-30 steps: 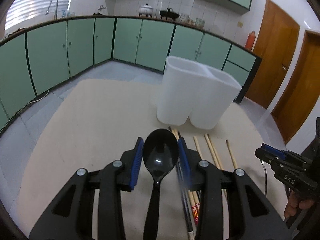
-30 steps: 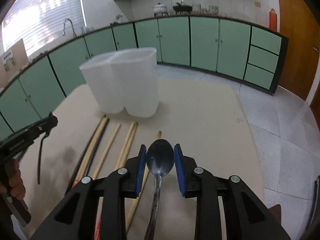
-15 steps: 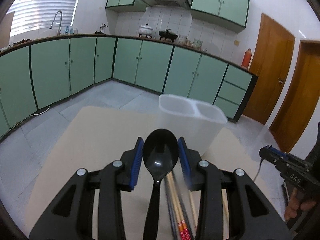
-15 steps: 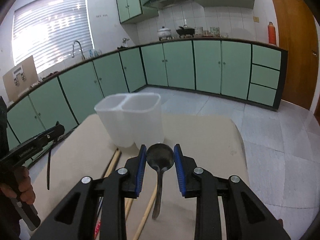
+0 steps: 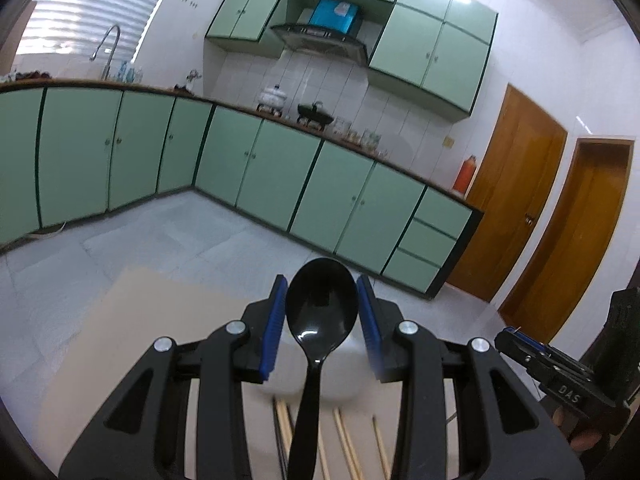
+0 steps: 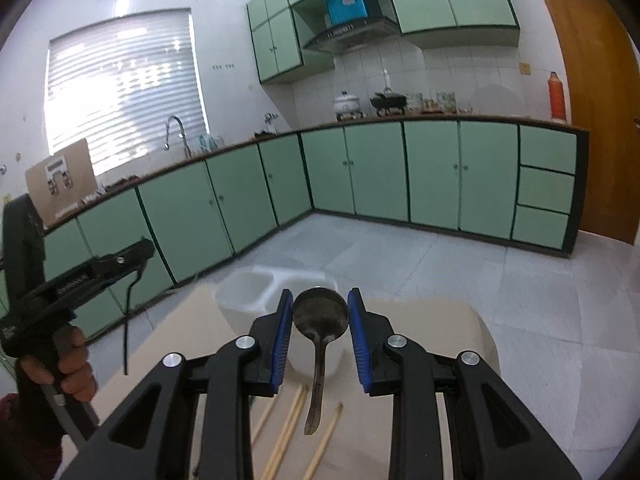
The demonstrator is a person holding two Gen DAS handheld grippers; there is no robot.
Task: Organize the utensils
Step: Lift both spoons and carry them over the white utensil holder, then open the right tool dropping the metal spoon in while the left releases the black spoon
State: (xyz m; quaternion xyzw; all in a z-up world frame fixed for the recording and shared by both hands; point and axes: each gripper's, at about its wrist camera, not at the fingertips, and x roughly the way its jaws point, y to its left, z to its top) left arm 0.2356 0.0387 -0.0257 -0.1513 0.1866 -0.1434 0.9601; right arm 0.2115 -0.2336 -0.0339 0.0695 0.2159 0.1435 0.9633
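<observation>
The left gripper (image 5: 322,330) was clamped on a black spoon (image 5: 320,320) by its bowl, handle trailing back toward the camera. The right gripper (image 6: 320,328) likewise pinched a metal spoon (image 6: 320,320), its handle hanging down. Both were raised above the table (image 6: 456,320). The white two-compartment holder (image 6: 248,296) stood just ahead of the right gripper, and chopsticks (image 6: 286,432) (loose, several) lay on the table beneath both tools.
</observation>
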